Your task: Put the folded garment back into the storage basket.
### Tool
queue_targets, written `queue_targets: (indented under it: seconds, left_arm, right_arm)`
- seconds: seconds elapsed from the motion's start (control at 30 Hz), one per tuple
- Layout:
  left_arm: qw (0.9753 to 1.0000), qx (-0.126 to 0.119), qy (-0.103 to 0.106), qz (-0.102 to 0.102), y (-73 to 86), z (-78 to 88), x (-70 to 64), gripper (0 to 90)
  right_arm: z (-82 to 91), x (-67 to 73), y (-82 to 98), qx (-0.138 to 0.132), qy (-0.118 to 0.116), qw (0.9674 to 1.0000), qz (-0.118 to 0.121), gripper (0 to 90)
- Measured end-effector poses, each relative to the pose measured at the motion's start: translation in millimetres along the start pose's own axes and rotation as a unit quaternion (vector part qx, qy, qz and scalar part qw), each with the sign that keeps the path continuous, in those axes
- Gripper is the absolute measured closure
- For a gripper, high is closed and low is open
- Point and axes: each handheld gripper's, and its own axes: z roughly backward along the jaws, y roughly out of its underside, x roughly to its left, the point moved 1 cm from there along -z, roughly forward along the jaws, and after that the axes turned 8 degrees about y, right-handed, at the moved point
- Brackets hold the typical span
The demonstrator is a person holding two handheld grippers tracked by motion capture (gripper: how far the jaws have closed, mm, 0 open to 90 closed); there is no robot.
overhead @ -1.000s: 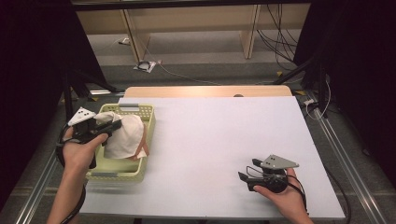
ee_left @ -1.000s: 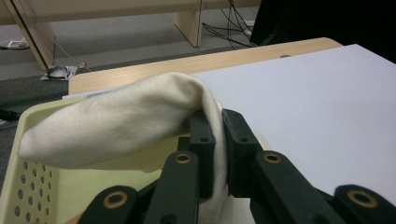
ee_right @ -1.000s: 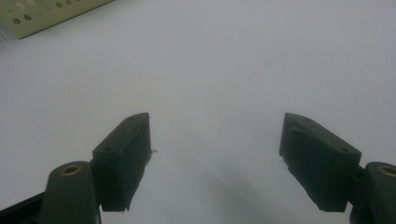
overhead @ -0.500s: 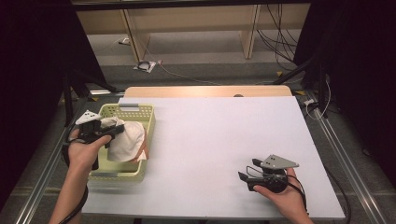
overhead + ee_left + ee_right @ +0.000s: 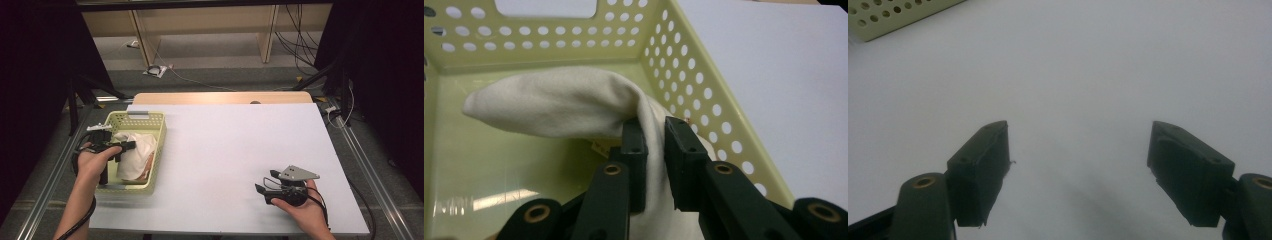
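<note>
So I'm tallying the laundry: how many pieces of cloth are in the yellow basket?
1 that I can make out: a cream cloth bunched in the yellow basket at the table's left, a fold of it between the left tool's jaws. A pinkish patch beneath may be another.
</note>
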Motion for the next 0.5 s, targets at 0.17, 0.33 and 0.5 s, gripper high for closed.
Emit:
queue_targets:
  seconds: [0.17, 0.33, 0.5]
  left_arm:
    - [0.9998, 0.007, -0.008, 0.017, 2.2, -0.7, 6.8, 78.1]
    - [0.9991, 0.021, -0.022, 0.029, 4.7, -3.5, 13.0, 78.0]
    - [0.9981, 0.034, -0.036, 0.036, 5.6, -6.9, 16.1, 78.2]
  right_arm:
    - [0.1, 0.2, 0.0, 0.000, -0.001, 1.0000, 0.000, 25.9]
    - [-0.2, -0.1, 0.0, 0.000, 0.000, 1.0000, 0.001, 25.9]
    - [-0.4, -0.2, 0.0, 0.001, 0.001, 1.0000, -0.001, 25.9]
